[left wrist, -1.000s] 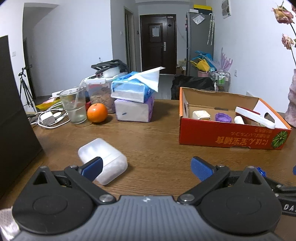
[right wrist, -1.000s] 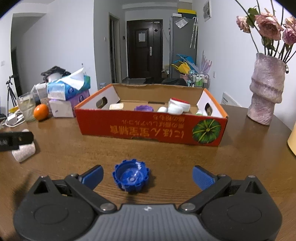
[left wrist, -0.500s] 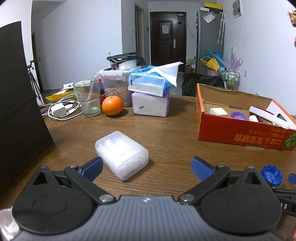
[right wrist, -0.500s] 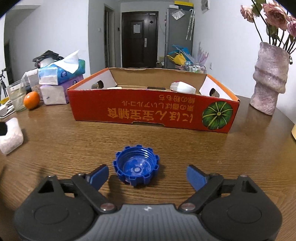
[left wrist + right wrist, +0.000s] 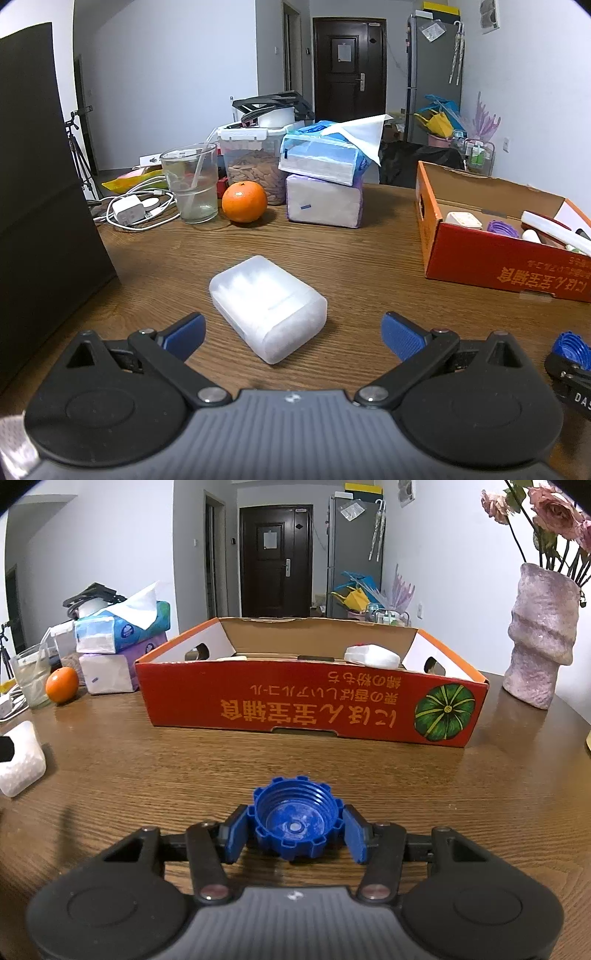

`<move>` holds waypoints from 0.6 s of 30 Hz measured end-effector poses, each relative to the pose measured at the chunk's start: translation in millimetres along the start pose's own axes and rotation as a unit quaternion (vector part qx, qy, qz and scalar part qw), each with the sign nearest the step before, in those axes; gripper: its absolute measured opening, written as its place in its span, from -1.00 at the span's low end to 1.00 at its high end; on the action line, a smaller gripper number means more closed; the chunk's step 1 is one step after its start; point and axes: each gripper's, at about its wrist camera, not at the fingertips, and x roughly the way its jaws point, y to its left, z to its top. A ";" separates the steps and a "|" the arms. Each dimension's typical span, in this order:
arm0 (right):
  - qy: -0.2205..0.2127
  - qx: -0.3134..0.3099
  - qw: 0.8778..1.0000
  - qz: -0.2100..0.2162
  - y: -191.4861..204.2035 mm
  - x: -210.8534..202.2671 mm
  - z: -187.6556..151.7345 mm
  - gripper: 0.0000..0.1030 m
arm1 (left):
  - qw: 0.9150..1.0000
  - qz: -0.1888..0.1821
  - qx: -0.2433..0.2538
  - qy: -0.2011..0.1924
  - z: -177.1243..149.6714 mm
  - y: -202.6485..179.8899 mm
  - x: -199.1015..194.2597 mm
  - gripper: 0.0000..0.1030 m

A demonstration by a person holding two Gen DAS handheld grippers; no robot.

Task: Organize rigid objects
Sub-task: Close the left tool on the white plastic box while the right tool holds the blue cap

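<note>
At the bottom centre of the right wrist view, the right tool (image 5: 294,830) has its blue pads pressed against both sides of the blue cap (image 5: 294,818), which sits open side up on the desk (image 5: 461,794). Judging by the contact, the cap is clamped but not yet lifted. To do this well, keep the squeeze even on the ribbed rim, lift straight up so the cap does not tilt or pop out, and only then carry it forward.

In the lower middle of the left wrist view, the left tool (image 5: 291,330) is spread wide, its pads well apart on either side of the frosted white case (image 5: 267,306). The case lies at an angle across the gap, touching neither pad. A good grasp probably means turning the wrist so the pads meet its long flat sides, then advancing until they sit around its middle.

Farther back, in the centre of the right view, stands the red cardboard box (image 5: 310,705), already holding a few small things. It looks like the place for both pieces; clear its front wall before lowering.

In the upper left of the right view, beyond the box, lie an orange (image 5: 62,684), a glass (image 5: 32,679) and tissue packs (image 5: 122,642), best left alone.
</note>
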 end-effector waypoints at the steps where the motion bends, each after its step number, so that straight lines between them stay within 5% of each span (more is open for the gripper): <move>1: -0.001 0.001 1.000 -0.001 -0.6 -0.3 0.1 0.02 | 1.000 0.001 0.000 0.000 0.2 0.0 1.4 1.00; 18: -0.025 0.020 0.999 -0.010 -2.6 7.9 10.5 0.02 | 0.999 0.030 -0.009 0.010 11.9 0.9 40.8 1.00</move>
